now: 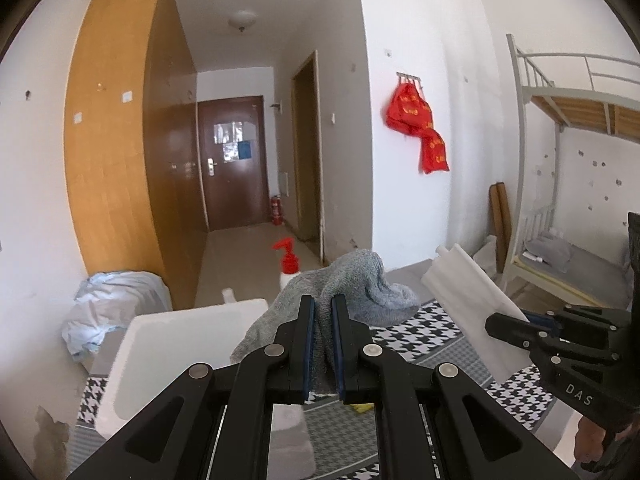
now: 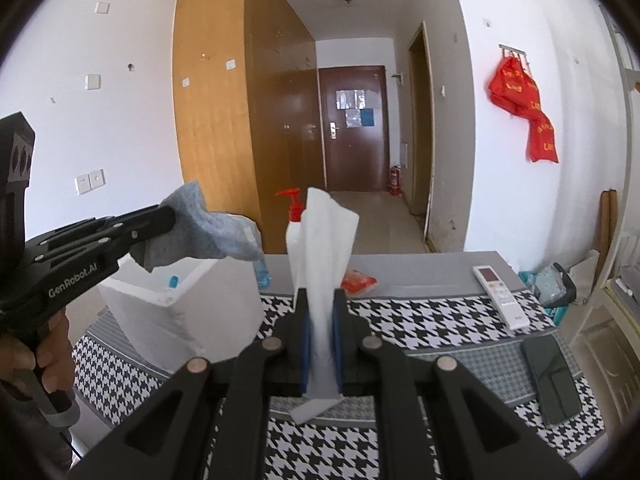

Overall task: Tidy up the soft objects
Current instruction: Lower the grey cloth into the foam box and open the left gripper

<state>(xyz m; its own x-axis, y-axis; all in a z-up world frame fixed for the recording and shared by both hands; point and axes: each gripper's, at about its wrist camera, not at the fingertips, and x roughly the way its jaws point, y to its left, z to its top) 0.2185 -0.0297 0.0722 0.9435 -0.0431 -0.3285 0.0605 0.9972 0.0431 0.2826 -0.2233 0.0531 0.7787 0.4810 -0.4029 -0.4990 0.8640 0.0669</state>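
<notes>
My left gripper (image 1: 322, 304) is shut on a grey towel (image 1: 352, 280) and holds it in the air above the white foam box (image 1: 160, 344). In the right wrist view the same towel (image 2: 200, 232) hangs from the left gripper (image 2: 170, 216) over the box (image 2: 188, 304). My right gripper (image 2: 320, 300) is shut on a white folded cloth (image 2: 324, 240) that stands upright between the pads, above the houndstooth tablecloth (image 2: 420, 320). The right gripper (image 1: 496, 326) and its white cloth (image 1: 472, 292) show at the right of the left wrist view.
A soap bottle with a red pump (image 2: 294, 216), a small water bottle (image 2: 262, 272) and an orange packet (image 2: 358, 280) stand behind the box. A white remote (image 2: 500, 294) and a dark phone (image 2: 552, 380) lie at the right. A bunk bed (image 1: 560, 160) stands far right.
</notes>
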